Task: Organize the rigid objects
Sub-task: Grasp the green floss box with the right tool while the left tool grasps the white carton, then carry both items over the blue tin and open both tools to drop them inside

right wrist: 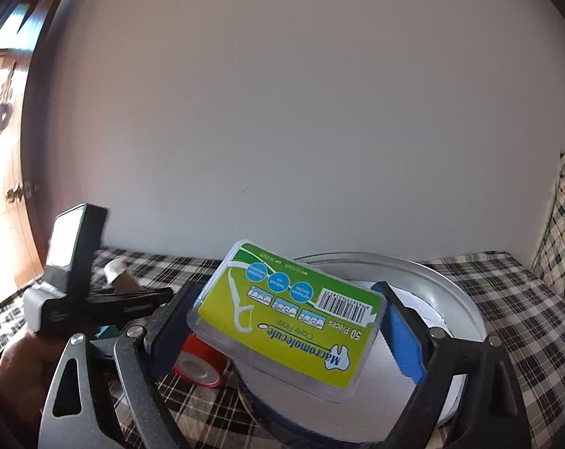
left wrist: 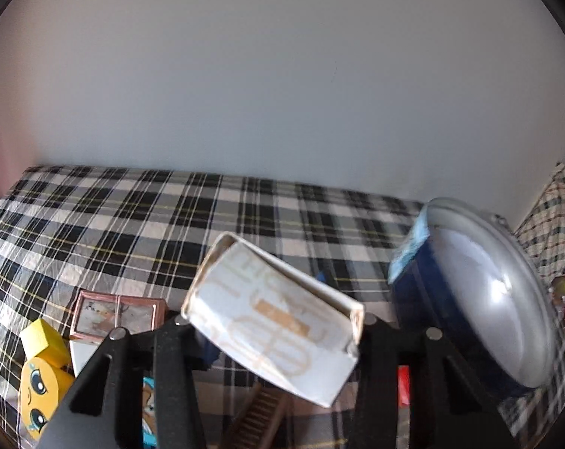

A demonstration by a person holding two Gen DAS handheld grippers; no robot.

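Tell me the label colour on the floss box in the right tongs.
Mostly lime green, with white and blue accents, on the floss box; clearest in the right wrist view.

Far side of the black-and-white plaid bedspread [left wrist: 140, 217] is wide open up to the wall, loads of passing room. The near left is clogged: yellow cartoon-face block [left wrist: 39, 396], copper-framed little box [left wrist: 117, 312]. On the right, the round blue tin with silver rim [left wrist: 480, 299] blocks things, red tape roll [right wrist: 198, 363] just beside it.

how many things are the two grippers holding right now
2. The left gripper clamps a white cardboard box, tilted above the plaid cloth. The right gripper holds a green floss pick case over the round tin.
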